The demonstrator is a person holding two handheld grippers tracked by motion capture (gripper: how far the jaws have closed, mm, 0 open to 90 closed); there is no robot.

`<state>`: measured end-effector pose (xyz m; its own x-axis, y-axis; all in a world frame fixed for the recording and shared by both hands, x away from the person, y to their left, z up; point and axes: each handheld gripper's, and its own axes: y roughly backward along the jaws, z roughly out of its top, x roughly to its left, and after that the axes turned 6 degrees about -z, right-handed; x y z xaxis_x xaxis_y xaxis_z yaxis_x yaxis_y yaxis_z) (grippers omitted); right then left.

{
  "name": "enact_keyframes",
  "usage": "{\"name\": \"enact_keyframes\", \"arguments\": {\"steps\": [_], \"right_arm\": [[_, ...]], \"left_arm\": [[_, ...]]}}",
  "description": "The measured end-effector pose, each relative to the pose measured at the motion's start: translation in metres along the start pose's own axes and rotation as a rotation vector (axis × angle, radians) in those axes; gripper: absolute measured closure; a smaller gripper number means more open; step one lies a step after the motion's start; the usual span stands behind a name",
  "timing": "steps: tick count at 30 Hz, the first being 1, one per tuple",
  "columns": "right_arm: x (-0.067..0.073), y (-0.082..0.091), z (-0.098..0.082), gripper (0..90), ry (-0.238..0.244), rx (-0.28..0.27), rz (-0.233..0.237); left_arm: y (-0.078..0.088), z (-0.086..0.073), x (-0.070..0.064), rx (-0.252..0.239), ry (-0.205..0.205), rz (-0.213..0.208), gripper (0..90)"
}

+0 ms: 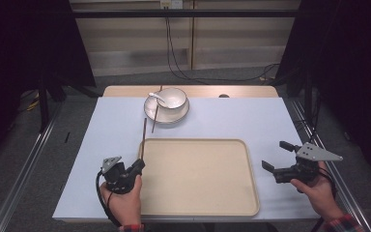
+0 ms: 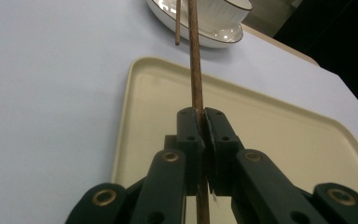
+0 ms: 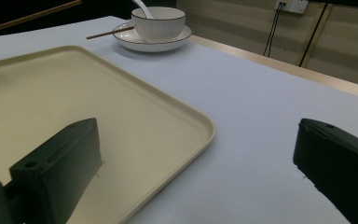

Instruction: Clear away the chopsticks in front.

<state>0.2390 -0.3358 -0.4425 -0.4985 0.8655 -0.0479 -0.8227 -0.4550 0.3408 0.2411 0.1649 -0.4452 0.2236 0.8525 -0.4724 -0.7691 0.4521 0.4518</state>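
My left gripper (image 1: 139, 166) is shut on a brown chopstick (image 1: 143, 137) at the tray's left rim; the stick points away toward the bowl. Seen along the left gripper's own jaws, the chopstick (image 2: 196, 70) runs up from between the pads (image 2: 201, 125). A second chopstick (image 1: 156, 107) leans on the white plate (image 1: 179, 115), which carries a white bowl (image 1: 172, 98) with a white spoon (image 1: 155, 95) in it. The beige tray (image 1: 198, 176) lies bare in front. My right gripper (image 1: 276, 156) stands open to the right of the tray, nothing between its jaws, with the tray's corner (image 3: 200, 122) ahead of it.
A pale sheet (image 1: 251, 116) covers the table, with a wooden edge strip (image 1: 241, 91) at the back. Black cables (image 1: 174, 63) hang down the back wall. Metal rails run along both sides of the table. The plate (image 3: 140, 43) and bowl (image 3: 158, 22) sit far ahead in the right gripper view.
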Motion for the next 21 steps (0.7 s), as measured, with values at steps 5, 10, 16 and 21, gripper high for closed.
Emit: {"name": "enact_keyframes", "arguments": {"steps": [5,10,16,21], "right_arm": [[0.000,-0.001,0.000,0.4,0.004,-0.002,-0.003],[0.001,-0.001,0.000,0.4,-0.001,0.001,0.005],[0.000,-0.001,0.000,0.4,0.003,0.004,0.002],[0.000,-0.001,-0.001,0.4,0.006,-0.001,-0.002]], "left_arm": [[0.003,-0.007,0.000,0.018,-0.007,0.014,85.6],[0.002,-0.008,-0.002,0.027,-0.013,0.018,85.6],[0.005,-0.009,-0.004,0.030,-0.005,0.020,85.6],[0.007,-0.013,-0.005,0.033,-0.006,0.022,85.6]]}}
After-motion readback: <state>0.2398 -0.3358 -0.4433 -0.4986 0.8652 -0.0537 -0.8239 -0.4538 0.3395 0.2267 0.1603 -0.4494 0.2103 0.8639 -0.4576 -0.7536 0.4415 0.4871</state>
